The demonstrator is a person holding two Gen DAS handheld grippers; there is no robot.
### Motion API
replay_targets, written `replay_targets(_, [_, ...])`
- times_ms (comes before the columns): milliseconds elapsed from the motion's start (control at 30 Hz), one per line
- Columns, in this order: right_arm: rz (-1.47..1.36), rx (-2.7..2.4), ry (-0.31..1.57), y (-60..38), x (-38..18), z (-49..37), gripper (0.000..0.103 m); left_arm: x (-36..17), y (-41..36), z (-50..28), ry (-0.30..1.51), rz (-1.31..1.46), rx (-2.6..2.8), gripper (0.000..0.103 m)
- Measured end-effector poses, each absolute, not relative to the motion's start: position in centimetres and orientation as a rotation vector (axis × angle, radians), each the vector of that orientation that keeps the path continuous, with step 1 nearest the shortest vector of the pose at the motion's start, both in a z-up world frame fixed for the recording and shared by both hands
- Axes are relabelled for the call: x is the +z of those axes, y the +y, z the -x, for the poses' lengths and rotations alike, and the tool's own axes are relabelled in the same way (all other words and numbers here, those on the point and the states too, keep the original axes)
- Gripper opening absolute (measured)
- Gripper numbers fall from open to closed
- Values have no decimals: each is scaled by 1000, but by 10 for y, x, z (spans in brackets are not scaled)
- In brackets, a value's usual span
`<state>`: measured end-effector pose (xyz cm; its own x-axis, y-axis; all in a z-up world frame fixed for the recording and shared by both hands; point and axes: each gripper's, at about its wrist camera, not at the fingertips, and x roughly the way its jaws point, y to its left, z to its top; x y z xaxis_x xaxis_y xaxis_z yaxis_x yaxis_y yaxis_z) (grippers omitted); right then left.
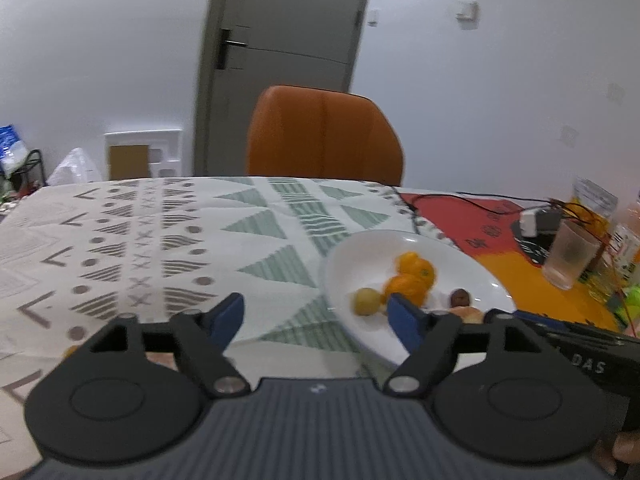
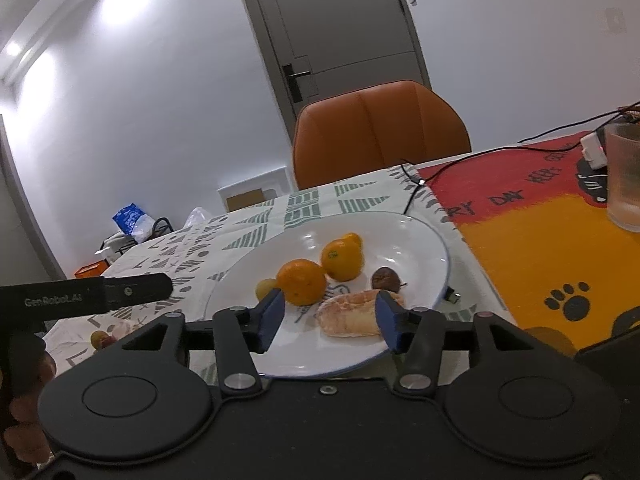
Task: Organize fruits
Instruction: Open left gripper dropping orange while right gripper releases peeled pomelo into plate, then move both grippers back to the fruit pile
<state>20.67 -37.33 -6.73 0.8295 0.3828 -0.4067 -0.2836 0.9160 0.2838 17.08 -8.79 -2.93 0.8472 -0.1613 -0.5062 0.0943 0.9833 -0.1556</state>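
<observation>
A white plate (image 2: 424,240) sits on the patterned tablecloth and holds oranges (image 2: 302,282), a small yellow-green fruit (image 2: 265,287), a dark purple fruit (image 2: 386,279) and a peeled pale fruit piece (image 2: 348,316). My right gripper (image 2: 330,316) is open just above the plate's near side, its fingers either side of the peeled piece, apart from it. My left gripper (image 1: 316,318) is open and empty over the cloth at the plate's (image 1: 460,256) left edge. The oranges (image 1: 412,276) show there too. A small reddish-yellow fruit (image 2: 100,338) and a pale piece lie on the cloth left of the plate.
An orange chair (image 2: 380,132) stands behind the table. A frosted glass (image 2: 624,176), a white charger with cables (image 2: 592,152) and bottles (image 1: 624,248) crowd the red-and-yellow mat (image 2: 540,248) at right. A door and floor clutter lie beyond.
</observation>
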Motion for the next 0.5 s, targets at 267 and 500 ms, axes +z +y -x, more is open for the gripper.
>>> replay_targets(267, [-199,390,460,-355,-64,-202,80,-25,-50,-163,533,150,-8,92])
replay_targets(500, [-182,410,449,-341,-61,-200,93,-24,-27,-154,515,156,52,96])
